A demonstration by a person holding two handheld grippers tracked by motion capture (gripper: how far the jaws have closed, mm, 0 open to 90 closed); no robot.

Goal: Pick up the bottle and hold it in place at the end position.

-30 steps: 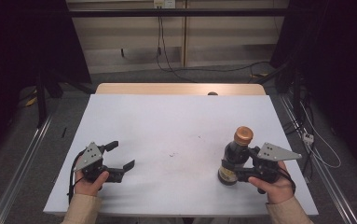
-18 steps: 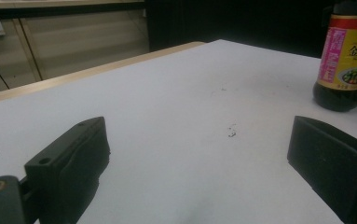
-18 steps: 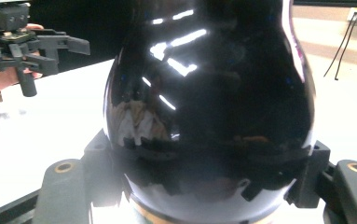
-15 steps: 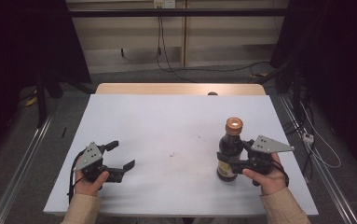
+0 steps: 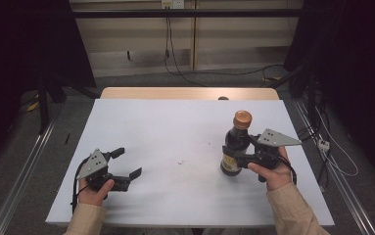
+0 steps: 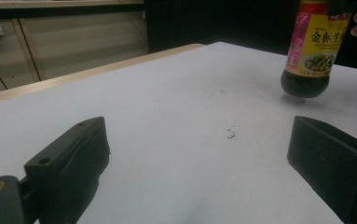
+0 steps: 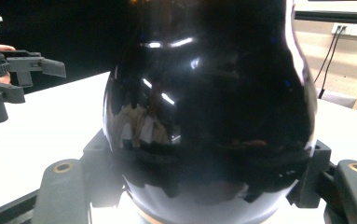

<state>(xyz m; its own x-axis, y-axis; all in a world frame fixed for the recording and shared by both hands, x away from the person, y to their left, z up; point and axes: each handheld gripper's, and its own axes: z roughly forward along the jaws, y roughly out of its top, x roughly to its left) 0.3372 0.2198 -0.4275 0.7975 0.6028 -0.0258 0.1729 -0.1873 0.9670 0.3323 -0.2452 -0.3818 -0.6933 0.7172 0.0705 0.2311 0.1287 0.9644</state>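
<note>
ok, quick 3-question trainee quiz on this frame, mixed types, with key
1. True or false: the right gripper is clamped on the dark bottle.
2. How do the left gripper's jaws stand? A) shut on the bottle B) open with nothing between them C) shut on the cap
3. Fill in: the bottle's cap is ____ in colour.

Key:
1. True. In the right gripper view its jaws press both sides of the bottle's body.
2. B. In the left gripper view the jaws stand wide apart over the bare white table, well apart from the bottle.
3. Orange-brown.
</note>
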